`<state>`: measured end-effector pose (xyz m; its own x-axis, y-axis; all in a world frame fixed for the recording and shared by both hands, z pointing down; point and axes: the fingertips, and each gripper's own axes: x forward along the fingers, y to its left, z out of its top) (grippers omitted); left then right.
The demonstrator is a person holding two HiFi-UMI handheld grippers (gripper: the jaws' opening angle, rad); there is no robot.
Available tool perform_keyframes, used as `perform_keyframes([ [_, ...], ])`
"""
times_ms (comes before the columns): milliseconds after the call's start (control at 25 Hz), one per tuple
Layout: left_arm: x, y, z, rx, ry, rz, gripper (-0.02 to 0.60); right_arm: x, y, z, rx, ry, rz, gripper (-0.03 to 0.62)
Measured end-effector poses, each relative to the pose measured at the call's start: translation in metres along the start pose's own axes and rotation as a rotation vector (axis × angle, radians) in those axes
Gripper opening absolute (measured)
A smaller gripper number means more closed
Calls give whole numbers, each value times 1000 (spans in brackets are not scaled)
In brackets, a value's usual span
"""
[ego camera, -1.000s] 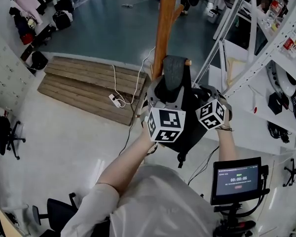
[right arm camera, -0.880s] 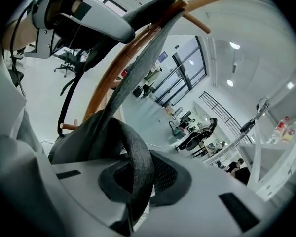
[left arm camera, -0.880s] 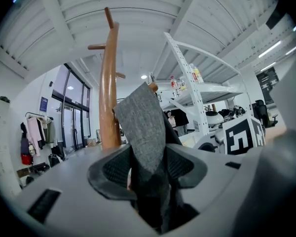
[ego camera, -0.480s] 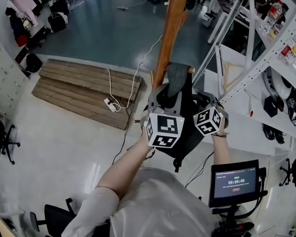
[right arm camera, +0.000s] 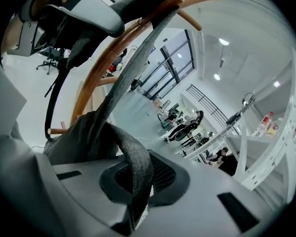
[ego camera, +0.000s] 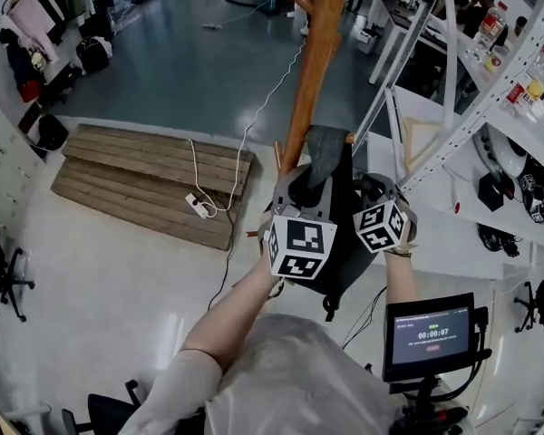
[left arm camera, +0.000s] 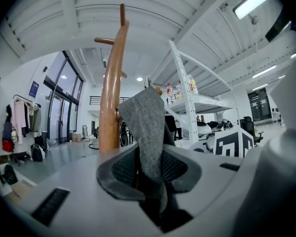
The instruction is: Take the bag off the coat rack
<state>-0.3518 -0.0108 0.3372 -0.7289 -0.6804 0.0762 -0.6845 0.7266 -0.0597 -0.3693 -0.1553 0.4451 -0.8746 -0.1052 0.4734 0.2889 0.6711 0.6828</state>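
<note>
Rack (ego camera: 317, 71): wooden pole rising from the floor (ego camera: 118, 279), with pegs branching off near its top.
Peg (ego camera: 349, 138): short wooden stub. The strap is looped over it.
Bag (ego camera: 344, 243): dark, hanging against the pole below the peg, between the two cubes in the head view. It is still on the rack.
Strap (left arm camera: 147, 127): broad grey band running from the bag up over the peg. One part drops into each hand-held gripper.
Left hand-held gripper (left arm camera: 149, 169): held up at the bag's left side. Its jaws are closing, with the strap pinched between the pads.
Right hand-held gripper (right arm camera: 138, 174): at the bag's right side, clenched on the strap, which folds down through the jaws.
Shelving (ego camera: 490, 80): white metal frame just right of the rack. One slanted strut passes close beside the peg and the bag, and the shelves carry bottles and dark gear.
Screen (ego camera: 432, 333): small display on a stand, below the right arm, near the bag's lower right.
Platform (ego camera: 145, 175): low wooden boards on the floor left of the pole.
Power strip (ego camera: 198, 205): white, lying on the platform's edge, with its cable trailing past the pole's foot.
Clothes rail (ego camera: 27, 25): far upper left, well apart from the rack.
Chair (ego camera: 0, 270): dark, at the left edge.
</note>
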Motion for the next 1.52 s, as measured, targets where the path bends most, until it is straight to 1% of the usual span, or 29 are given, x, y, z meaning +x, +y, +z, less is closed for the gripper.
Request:
perform_keyframes([
  [200,2,-2,3,-5,1,-26,93,-2,-12,2,11,18,-17,11],
  [400,2,-6,10,-15,-8,-54,84,-13,-30,0,57,21,-51,11],
  [680,-11,-20,42,9,-72,-105,81,-46,-63,3,99,15,-113,11],
  [880,-16,-30,74,8,-117,-169,81,-67,-80,8,136,-7,-119,11],
  [1120,-25,-47,108,1,-170,-251,81,-96,-91,13,175,-32,-128,11],
  [1280,-29,-64,124,-1,-195,-307,81,-121,-100,11,192,-46,-157,11],
  [1400,-34,-81,132,6,-212,-354,81,-142,-104,2,229,-49,-178,11],
  [1520,-40,-99,142,11,-238,-400,81,-164,-112,-11,250,-36,-224,11],
])
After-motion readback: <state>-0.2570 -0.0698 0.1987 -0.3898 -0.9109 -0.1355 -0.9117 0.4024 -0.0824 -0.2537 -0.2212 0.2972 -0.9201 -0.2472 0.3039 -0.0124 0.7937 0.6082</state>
